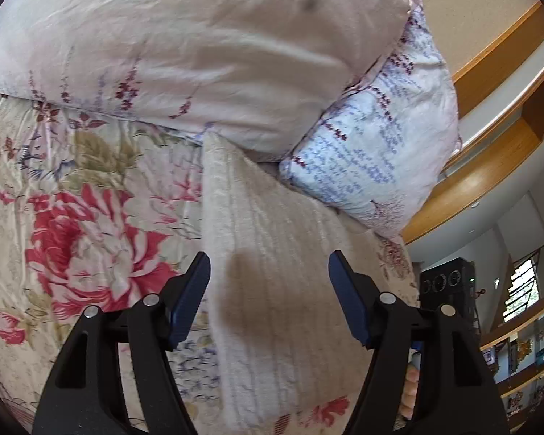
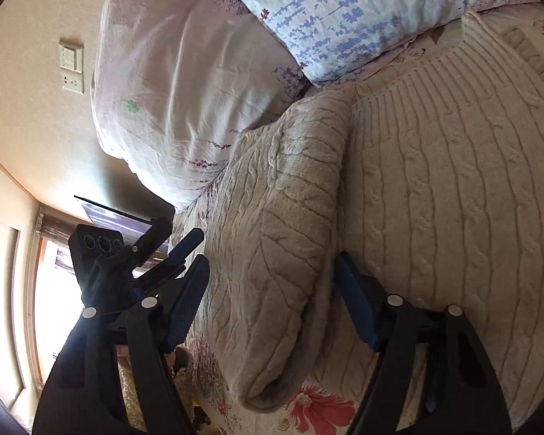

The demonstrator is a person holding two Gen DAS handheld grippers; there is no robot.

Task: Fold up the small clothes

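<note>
A cream cable-knit sweater [image 2: 446, 166] lies flat on the bed, with one sleeve [image 2: 283, 217] folded over beside its body. My right gripper [image 2: 272, 259] hangs open above that sleeve, its blue pads apart on either side and not pressing the knit. In the left wrist view a strip of the same cream knit [image 1: 272, 239] runs between the spread fingers of my left gripper [image 1: 268, 261], which is open and grips nothing. The left gripper [image 2: 185, 250] also shows in the right wrist view, at the sleeve's left edge.
A floral bedspread [image 1: 90, 239] covers the bed. A pale pink pillow [image 1: 199, 54] and a lavender-print pillow [image 1: 380, 137] lie against the sweater's far end. A wooden shelf [image 1: 489, 166], a wall switch [image 2: 72, 69] and a bright window [image 2: 58, 290] lie beyond the bed.
</note>
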